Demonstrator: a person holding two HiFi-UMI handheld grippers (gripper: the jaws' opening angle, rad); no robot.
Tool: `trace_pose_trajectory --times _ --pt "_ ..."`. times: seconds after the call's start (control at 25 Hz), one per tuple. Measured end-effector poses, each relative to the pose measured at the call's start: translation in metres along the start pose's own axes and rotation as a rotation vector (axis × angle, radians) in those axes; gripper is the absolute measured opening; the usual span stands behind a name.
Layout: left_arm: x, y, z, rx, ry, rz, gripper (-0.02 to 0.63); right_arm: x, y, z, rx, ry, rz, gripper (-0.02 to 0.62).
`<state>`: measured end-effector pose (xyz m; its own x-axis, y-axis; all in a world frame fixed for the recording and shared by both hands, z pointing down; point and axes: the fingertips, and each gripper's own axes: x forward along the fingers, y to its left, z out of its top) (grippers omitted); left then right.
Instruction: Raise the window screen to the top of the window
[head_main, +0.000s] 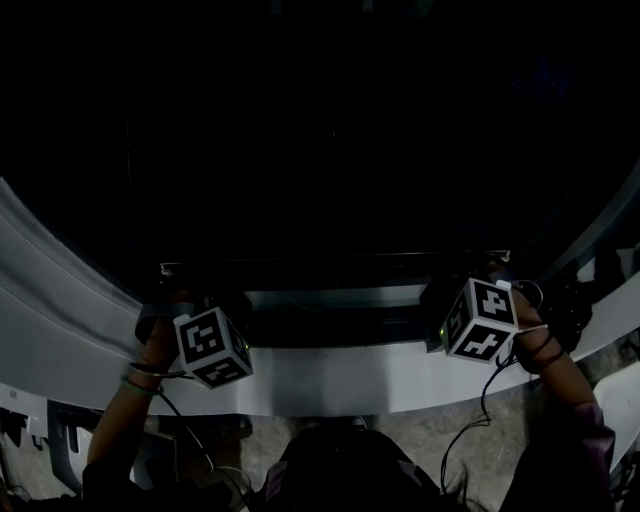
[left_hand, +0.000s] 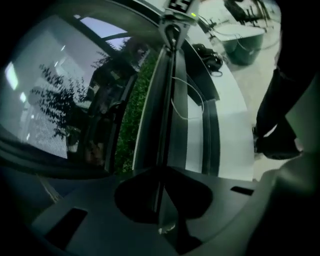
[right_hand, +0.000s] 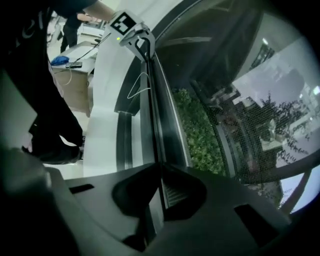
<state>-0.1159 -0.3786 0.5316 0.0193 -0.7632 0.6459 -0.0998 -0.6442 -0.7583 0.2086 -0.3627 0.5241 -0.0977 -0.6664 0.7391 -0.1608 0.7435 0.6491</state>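
Dark screen rail (head_main: 330, 263) lies crosswise just above sill (head_main: 330, 385). L gripper (left_hand: 161, 172) & R gripper (right_hand: 159, 167) each pinch it, one per end, equally near; lift prob. straight up.

Two grippers: left gripper (left_hand: 161, 175) and right gripper (right_hand: 159, 172), one at each end of the single screen bar (head_main: 330, 264). Two marker cubes, left cube (head_main: 212, 346) and right cube (head_main: 482, 320), just below that bar. One white sill (head_main: 330, 385) lower still.
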Motion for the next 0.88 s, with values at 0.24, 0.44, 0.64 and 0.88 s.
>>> trace_pose_trajectory --times 0.24,0.44,0.64,0.88 --pt "0.0010 -0.0060 -0.0042 0.099 0.129 -0.057 0.015 -0.0020 0.0005 0.0003 -0.001 0.040 0.115 0.025" --pt "0.0003 -0.0058 -0.0013 0.100 0.088 -0.068 0.015 -0.0051 0.0043 0.0033 -0.010 -0.003 0.093 0.025" --pt "0.0045 -0.0015 -0.0055 0.090 0.153 -0.036 0.014 0.0010 -0.0005 0.0015 0.026 0.038 0.040 0.025" --pt "-0.0025 -0.0085 0.0020 0.002 0.045 -0.096 0.020 -0.0065 0.0022 0.0024 0.057 -0.007 0.073 0.025"
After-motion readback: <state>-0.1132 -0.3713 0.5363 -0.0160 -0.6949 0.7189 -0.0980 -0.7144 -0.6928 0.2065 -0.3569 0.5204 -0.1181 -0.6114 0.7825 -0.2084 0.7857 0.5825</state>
